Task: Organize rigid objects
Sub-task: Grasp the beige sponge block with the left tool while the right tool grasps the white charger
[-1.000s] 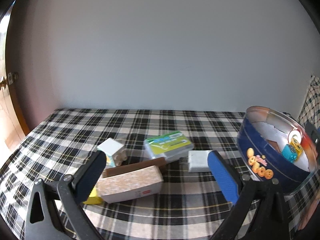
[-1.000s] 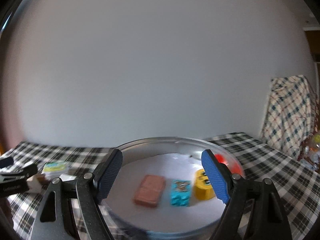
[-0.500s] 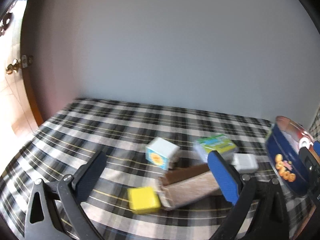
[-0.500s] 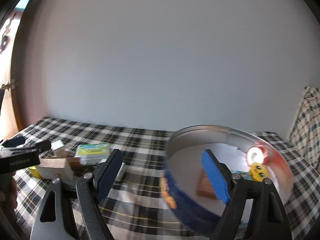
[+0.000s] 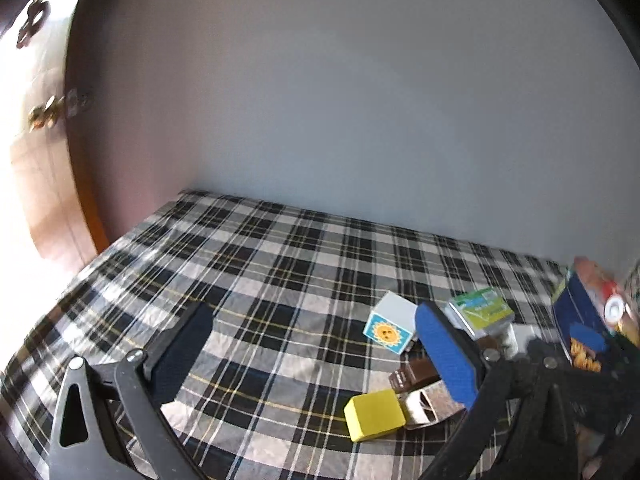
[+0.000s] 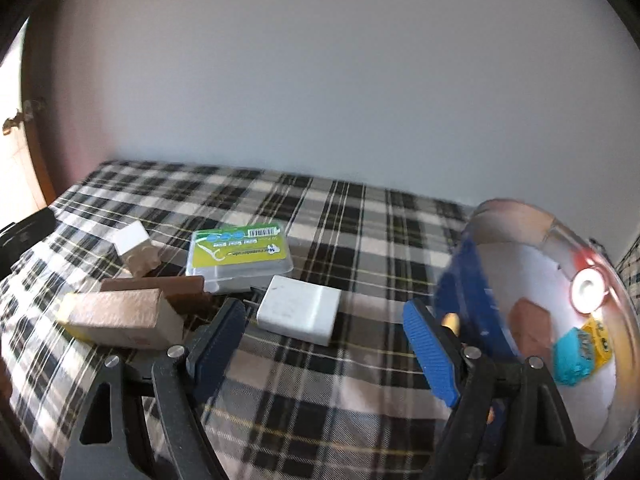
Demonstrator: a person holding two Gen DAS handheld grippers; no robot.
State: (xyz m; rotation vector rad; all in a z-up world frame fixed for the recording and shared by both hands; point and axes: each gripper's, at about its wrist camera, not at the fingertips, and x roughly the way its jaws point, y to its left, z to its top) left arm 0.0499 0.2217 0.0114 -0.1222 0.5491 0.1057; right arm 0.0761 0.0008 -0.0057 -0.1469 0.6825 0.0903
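Six loose items lie on the plaid cloth point(image 6: 352, 216) as the sorting goes on: the right gripper point(image 6: 324, 344), jaws spread wide and holding nothing, hangs over the cloth with a white block point(image 6: 298, 314) just ahead of its fingertips, nearer the left finger. That block looks to be the next pick; the move calls for dropping lower and shifting slightly left so both pads straddle it before closing. Beyond it sits a clear case with a green label point(image 6: 239, 258), and to the gripper's left a tan carton point(image 6: 120, 318) touching a brown bar point(image 6: 160, 285), with a pale cube point(image 6: 134, 242) farther back. To the right of the right finger stands the round blue tin point(image 6: 472, 280), already holding a reddish-brown piece point(image 6: 530, 326), a teal block point(image 6: 572, 356), a yellow block point(image 6: 598, 342) and a red-and-white roll point(image 6: 588, 290). The left gripper point(image 5: 316, 352), likewise spread and empty, hovers over bare cloth, a yellow cube point(image 5: 374, 414) lying just inside its right finger.
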